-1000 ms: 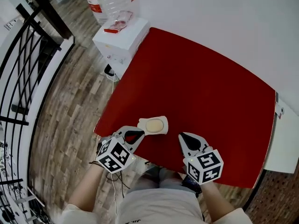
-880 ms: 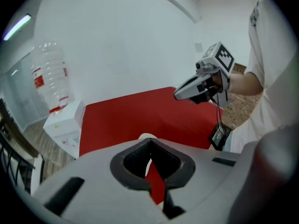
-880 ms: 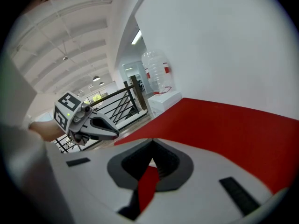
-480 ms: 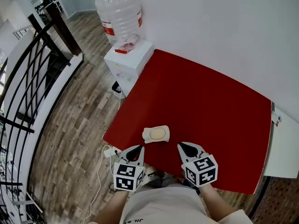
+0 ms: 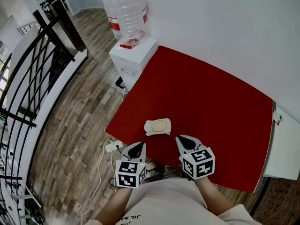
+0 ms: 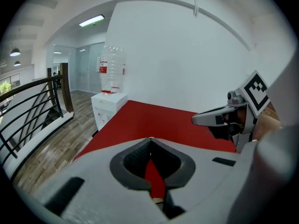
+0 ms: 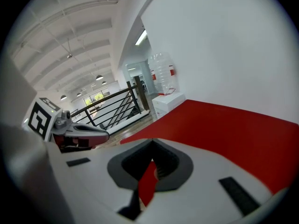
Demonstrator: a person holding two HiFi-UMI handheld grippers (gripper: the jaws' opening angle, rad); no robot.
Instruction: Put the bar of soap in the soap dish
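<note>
We see the soap dish (image 5: 147, 127) on the red table (image 5: 211, 102). The dish is white. The bar of soap (image 5: 159, 125) lies flat inside the dish. The soap is pale yellow.

We hold two grippers on our side of the dish. The left gripper (image 5: 139, 146) is just below the dish in the head view, a little to its left. It is near the dish but does not touch it. Its two jaws are pressed together at the tips. Nothing is between them. Through the little hole behind the tips we only see the red table.

The right gripper (image 5: 182, 139) is to the right of the dish and closer to us. It is also apart from the dish. Its jaws are closed tip to tip too, and they hold nothing. Both grippers point a bit downward, past the dish toward the far side of the table.

A big clear water bottle (image 5: 125, 6) stands well beyond the dish, up and to the left in the head view. It sits on a white cabinet (image 5: 133, 53). A black railing (image 5: 28, 88) runs far to the left of the dish. The wooden floor (image 5: 79, 121) lies between the railing and the dish. A white wall (image 5: 225, 27) rises far behind the dish.
</note>
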